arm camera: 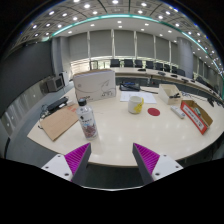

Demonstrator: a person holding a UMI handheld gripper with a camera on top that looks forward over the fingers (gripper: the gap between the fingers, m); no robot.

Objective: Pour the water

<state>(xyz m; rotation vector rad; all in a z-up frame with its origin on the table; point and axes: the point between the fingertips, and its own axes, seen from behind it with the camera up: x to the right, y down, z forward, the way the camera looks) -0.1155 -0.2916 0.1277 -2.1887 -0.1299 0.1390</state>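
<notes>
Beyond our fingers stretched a pale conference table point(120, 135) with bare room before its near edge. We saw the water bottle point(87, 119) just ahead, left, beside a brown board point(60, 122); a yellow cup point(136, 104) stood farther off. Our gripper point(112, 158) hung wide apart, holding nothing.

a large pale conference table point(120, 135) fills a meeting room, black chairs point(135, 64) beyond, ceiling spotlights point(85, 8) lit.
</notes>
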